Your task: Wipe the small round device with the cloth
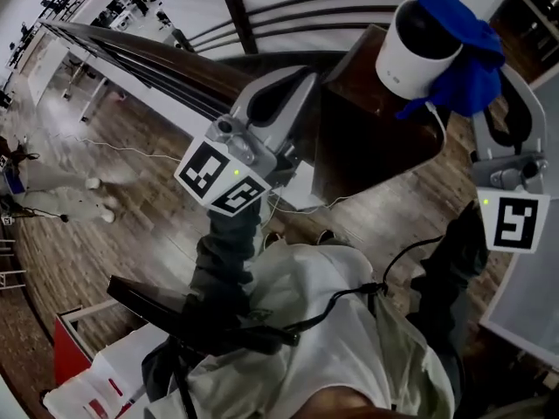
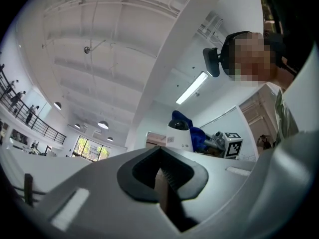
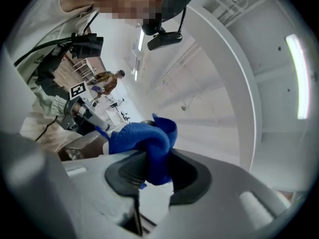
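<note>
The small round device (image 1: 417, 49), white with a black domed top, stands on a dark brown table (image 1: 371, 147). A blue cloth (image 1: 467, 52) lies over the device's top and right side, and my right gripper (image 1: 500, 112) is shut on it from the right. In the right gripper view the cloth (image 3: 147, 144) is bunched between the pads of that gripper (image 3: 154, 171) and hides nearly all of the device. My left gripper (image 1: 301, 84) hovers at the table's left edge, shut and holding nothing. The left gripper view shows its jaws (image 2: 162, 176) closed, with the device (image 2: 179, 134) and cloth (image 2: 195, 136) beyond.
A dark railing (image 1: 140, 59) runs along the left over a wooden floor (image 1: 131, 138) far below. The person's pale shirt (image 1: 332, 321) fills the lower middle. A red and white box (image 1: 83, 365) sits at lower left, a white panel (image 1: 533, 295) at right.
</note>
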The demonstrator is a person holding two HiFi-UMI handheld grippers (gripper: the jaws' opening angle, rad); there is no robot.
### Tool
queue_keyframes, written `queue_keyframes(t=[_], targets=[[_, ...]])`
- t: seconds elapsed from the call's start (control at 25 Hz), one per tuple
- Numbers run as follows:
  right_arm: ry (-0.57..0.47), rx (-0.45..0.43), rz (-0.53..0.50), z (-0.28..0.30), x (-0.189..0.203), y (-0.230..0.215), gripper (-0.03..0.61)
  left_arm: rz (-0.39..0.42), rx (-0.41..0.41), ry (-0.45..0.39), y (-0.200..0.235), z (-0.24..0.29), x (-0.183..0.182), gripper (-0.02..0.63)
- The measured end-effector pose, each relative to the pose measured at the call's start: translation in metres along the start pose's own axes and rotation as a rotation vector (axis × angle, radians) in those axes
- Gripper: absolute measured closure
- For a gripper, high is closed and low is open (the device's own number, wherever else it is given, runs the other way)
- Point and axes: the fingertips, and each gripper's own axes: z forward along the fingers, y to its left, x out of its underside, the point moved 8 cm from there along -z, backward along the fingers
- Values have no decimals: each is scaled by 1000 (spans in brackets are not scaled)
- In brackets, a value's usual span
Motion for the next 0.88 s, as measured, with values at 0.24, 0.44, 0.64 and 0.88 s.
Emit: queue_keyframes(t=[0.24,0.44,0.64,0.88], targets=[[-35,143,-209,46,-62,-31,471,-64,36,11,12,-3,-2,611],[31,194,-247,59,-84,-7,474,-96,62,23,24,-21,-6,611],[92,247,-227,29,-70,32,474,-90,102,21,25,-26,2,611],[285,154,-318,19,-69,84,474,-112,176,13,27,-33,0,611]])
